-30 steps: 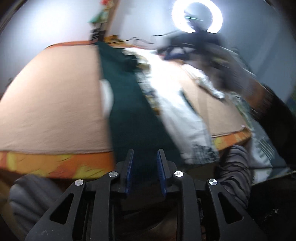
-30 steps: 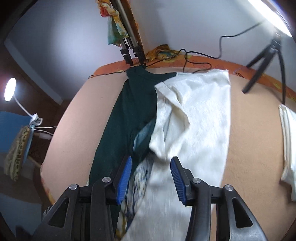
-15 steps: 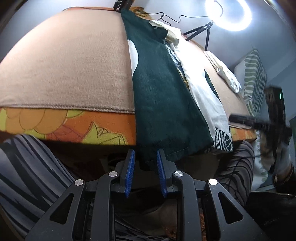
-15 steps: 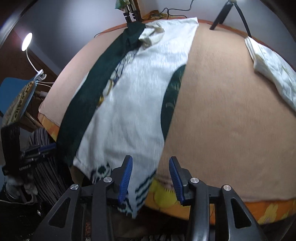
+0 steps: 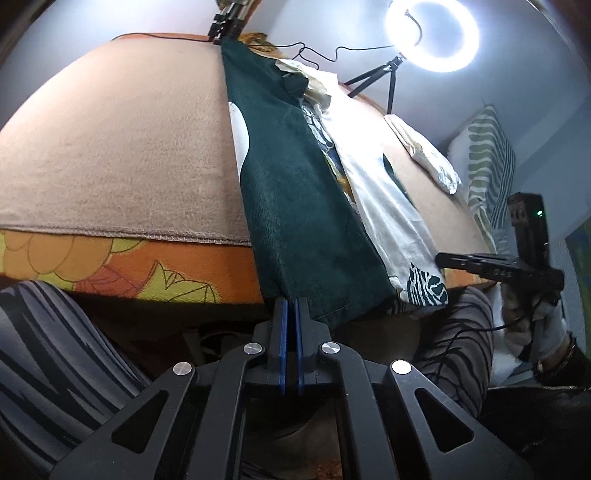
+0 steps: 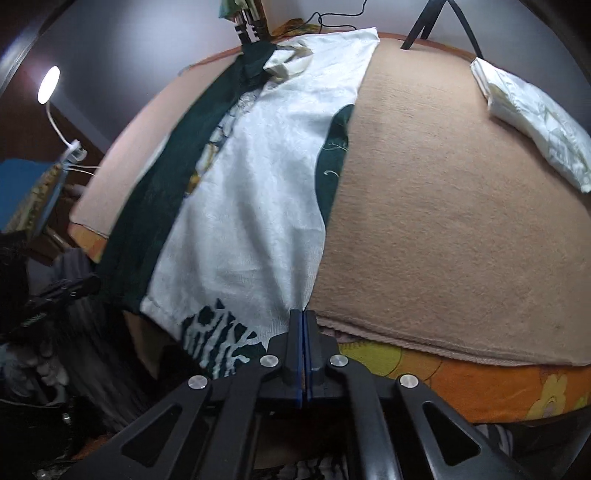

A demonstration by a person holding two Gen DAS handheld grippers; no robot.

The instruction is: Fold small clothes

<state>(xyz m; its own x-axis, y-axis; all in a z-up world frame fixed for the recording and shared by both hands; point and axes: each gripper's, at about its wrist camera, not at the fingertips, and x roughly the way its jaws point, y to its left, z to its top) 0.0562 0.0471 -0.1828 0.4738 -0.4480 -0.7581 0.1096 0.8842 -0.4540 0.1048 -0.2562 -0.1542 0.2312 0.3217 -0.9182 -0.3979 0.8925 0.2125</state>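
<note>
A long garment lies lengthwise on the tan blanket (image 5: 110,155), its near end hanging over the bed's front edge. Its left half is dark green (image 5: 295,192), its right half white (image 6: 255,184) with a green zebra print at the hem (image 6: 214,332). My left gripper (image 5: 290,306) is shut on the green hem's near left corner. My right gripper (image 6: 303,317) is shut on the white hem's near right corner. The right gripper also shows in the left wrist view (image 5: 495,266), the left one in the right wrist view (image 6: 59,291).
A folded white cloth (image 6: 532,125) lies at the far right of the bed. A ring light on a tripod (image 5: 432,33) stands behind it. A striped pillow (image 5: 487,162) is at the right. The person's striped trousers (image 5: 48,354) are below the orange bed edge.
Both grippers dropped to the bed's front edge and closed, the left on the green hem corner, the right on the white hem corner. Before, both were open.
</note>
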